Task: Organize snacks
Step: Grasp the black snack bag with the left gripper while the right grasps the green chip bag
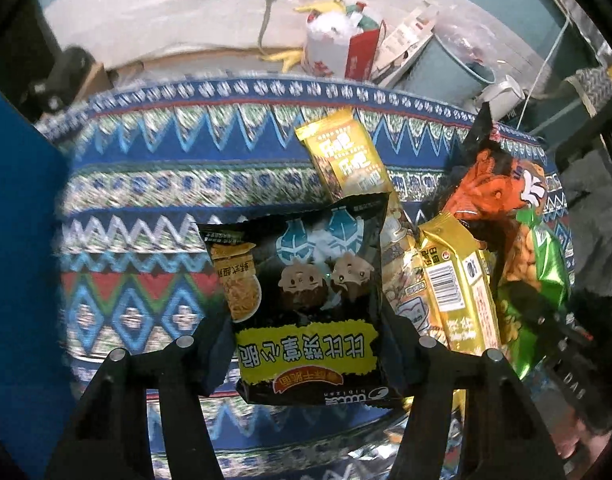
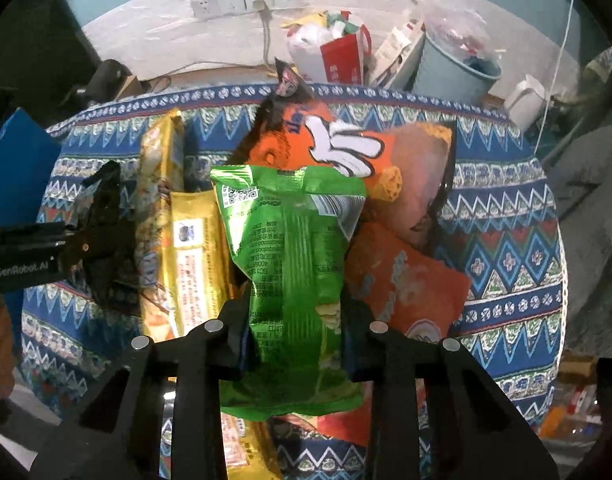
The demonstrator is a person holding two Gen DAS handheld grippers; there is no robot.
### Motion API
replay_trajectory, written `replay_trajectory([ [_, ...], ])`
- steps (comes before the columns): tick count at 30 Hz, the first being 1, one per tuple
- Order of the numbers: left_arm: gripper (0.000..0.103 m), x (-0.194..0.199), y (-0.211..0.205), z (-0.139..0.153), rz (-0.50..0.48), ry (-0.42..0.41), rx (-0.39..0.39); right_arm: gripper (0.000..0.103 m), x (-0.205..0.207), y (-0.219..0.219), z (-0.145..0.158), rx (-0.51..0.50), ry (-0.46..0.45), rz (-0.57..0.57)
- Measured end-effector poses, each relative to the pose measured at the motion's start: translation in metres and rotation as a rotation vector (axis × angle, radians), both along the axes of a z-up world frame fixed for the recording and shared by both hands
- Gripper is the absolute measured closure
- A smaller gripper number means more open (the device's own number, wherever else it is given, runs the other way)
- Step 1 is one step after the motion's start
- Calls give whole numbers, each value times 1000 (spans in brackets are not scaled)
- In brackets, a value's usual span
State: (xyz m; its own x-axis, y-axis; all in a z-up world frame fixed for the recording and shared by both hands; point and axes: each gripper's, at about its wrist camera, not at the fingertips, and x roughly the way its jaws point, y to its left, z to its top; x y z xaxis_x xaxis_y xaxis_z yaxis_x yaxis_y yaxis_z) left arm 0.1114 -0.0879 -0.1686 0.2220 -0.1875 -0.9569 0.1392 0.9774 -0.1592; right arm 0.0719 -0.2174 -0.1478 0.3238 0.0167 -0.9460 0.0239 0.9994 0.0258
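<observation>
This looks like a lived-in room of a home or small flat rather than a shop or lab. A counter draped in a blue zigzag-patterned woven cloth (image 1: 178,168) stands before a white plastered wall (image 2: 154,28) carrying a row of white wall sockets (image 2: 242,0) (one has a plug and cord in it). On the floor behind sit a pale blue plastic waste bin (image 2: 454,68), a stuffed white-and-red shopping bag (image 2: 326,56) and a white plastic jug (image 2: 526,100).
</observation>
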Motion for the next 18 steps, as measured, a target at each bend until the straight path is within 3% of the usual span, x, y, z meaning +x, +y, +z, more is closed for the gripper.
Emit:
replay_trajectory([
  [18, 40, -36, 40, 53, -52, -177, 124, 72, 0, 41, 54, -14, -130, 74],
])
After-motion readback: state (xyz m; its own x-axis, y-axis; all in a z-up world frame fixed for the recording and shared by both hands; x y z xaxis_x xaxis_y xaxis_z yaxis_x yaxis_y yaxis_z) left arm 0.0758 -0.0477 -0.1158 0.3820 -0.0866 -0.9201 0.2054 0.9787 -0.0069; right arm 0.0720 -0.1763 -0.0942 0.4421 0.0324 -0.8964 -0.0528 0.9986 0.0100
